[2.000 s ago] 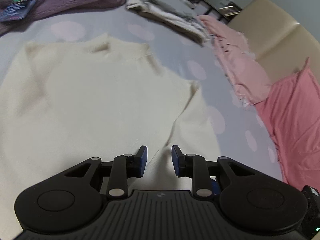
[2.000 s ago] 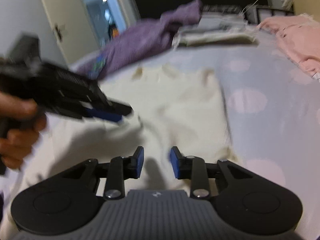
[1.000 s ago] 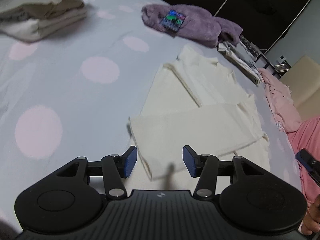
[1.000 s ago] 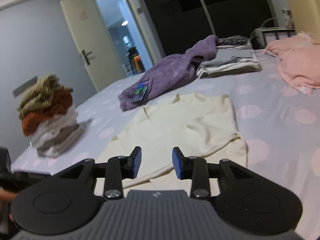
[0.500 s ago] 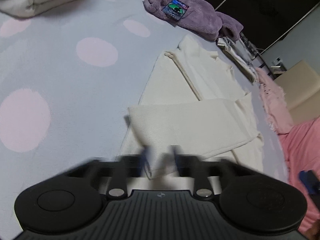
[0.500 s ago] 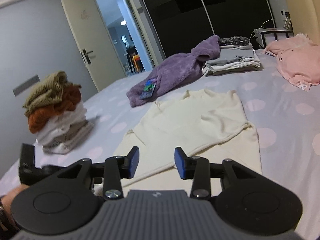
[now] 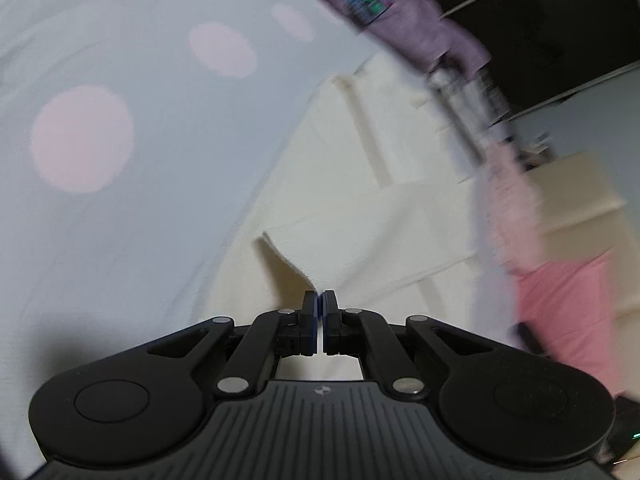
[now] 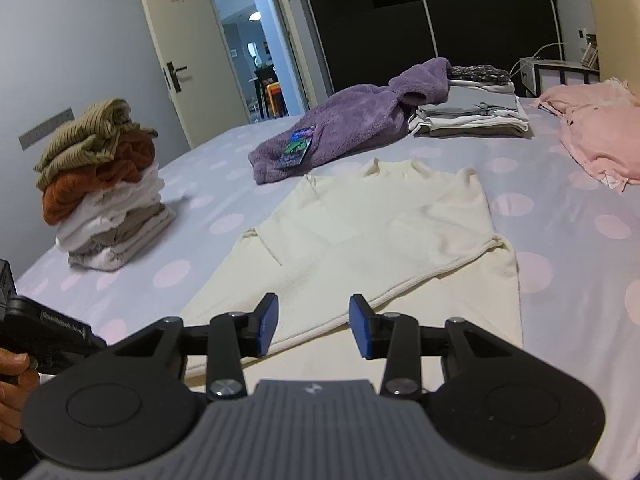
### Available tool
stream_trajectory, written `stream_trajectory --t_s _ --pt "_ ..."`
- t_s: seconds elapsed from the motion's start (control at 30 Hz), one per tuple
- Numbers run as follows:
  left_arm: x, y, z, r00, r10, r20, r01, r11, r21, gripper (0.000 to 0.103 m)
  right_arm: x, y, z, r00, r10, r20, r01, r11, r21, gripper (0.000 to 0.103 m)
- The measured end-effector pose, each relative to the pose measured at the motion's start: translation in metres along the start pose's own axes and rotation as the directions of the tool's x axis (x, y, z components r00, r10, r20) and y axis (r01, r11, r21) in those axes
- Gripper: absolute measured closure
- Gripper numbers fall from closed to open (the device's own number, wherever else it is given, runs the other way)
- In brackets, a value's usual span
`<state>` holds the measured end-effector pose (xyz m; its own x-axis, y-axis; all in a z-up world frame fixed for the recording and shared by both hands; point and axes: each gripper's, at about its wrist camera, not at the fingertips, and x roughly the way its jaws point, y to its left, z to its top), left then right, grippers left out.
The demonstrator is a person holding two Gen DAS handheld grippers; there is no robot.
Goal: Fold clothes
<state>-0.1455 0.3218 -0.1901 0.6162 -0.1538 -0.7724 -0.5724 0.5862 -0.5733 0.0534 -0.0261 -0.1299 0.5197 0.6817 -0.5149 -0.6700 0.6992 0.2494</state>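
A cream sweater (image 8: pixel 384 232) lies flat in the middle of the bed (image 8: pixel 560 240), on a pale lilac cover with pink dots, its collar pointing toward the far dark wall and one sleeve folded across its lower body so the cuff end lies near the sweater's left edge. The left tongs (image 7: pixel 319 305) are closed tight, pad against pad, right at the corner of that folded sleeve's cuff (image 7: pixel 304 260), and the cloth rises to a small peak at their tips, so they seem to pinch the sleeve's edge; the left wrist view is blurred, so the hold is not fully clear. The right tongs (image 8: pixel 313 325) stand partly open just short of the sweater's near hem, with nothing between their blue pads (image 8: pixel 267 322). Beyond the sweater's collar lies a rumpled purple fleece garment (image 8: pixel 348 124) with a colourful tag on it. To the right of that fleece, still past the sweater, is a low stack of folded grey and white clothes (image 8: pixel 472 118). Well off the sweater's left side stands a taller pile of folded knits (image 8: pixel 100 188), olive and rust on top, white below. Off the sweater's right side lies a heap of pink fabric (image 8: pixel 596 132). A person's hand (image 8: pixel 12 384) shows at the left edge of the right wrist view, well left of the sweater's hem.
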Motion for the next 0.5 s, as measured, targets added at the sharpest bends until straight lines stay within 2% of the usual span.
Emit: stream_trajectory --t_s 0.03,0.13,0.17,0.23,0.3,0.37,0.43,0.5 --pt "0.005 0.004 0.000 0.999 0.046 -0.012 -0.046 0.999 0.011 0.103 0.000 0.000 -0.001 1.000 -0.006 -0.004 0.006 1.000 -0.003 0.060" --pt "0.006 0.013 0.006 1.000 0.020 -0.011 -0.020 0.999 -0.028 0.103 0.001 -0.003 0.000 1.000 -0.020 -0.003 0.020 1.000 0.006 0.060" --pt "0.003 0.010 0.009 0.999 0.035 -0.002 -0.035 0.999 -0.001 0.102 0.001 -0.004 0.001 1.000 -0.023 -0.001 0.023 1.000 0.011 0.060" --pt "-0.005 0.001 0.015 0.997 0.076 0.028 -0.078 0.995 0.063 0.090 0.000 -0.005 0.002 1.000 -0.027 0.002 0.027 0.999 0.020 0.060" --pt "-0.015 -0.005 0.020 0.991 0.109 0.079 -0.116 0.988 0.098 0.066 -0.001 -0.007 0.004 0.999 -0.032 0.004 0.032 0.999 0.032 0.059" --pt "-0.021 -0.010 0.025 0.986 0.127 0.107 -0.142 0.980 0.137 0.054 -0.002 -0.012 0.004 0.998 -0.055 -0.004 0.055 0.997 0.050 0.059" --pt "-0.021 -0.011 0.031 0.985 0.148 0.085 -0.161 0.972 0.173 0.054 -0.002 -0.018 0.003 0.996 -0.088 -0.024 0.089 0.993 0.071 0.059" --pt "-0.015 -0.006 0.033 0.984 0.175 0.028 -0.178 0.964 0.196 0.053 -0.001 -0.025 0.001 0.992 -0.116 -0.043 0.120 0.988 0.100 0.059"
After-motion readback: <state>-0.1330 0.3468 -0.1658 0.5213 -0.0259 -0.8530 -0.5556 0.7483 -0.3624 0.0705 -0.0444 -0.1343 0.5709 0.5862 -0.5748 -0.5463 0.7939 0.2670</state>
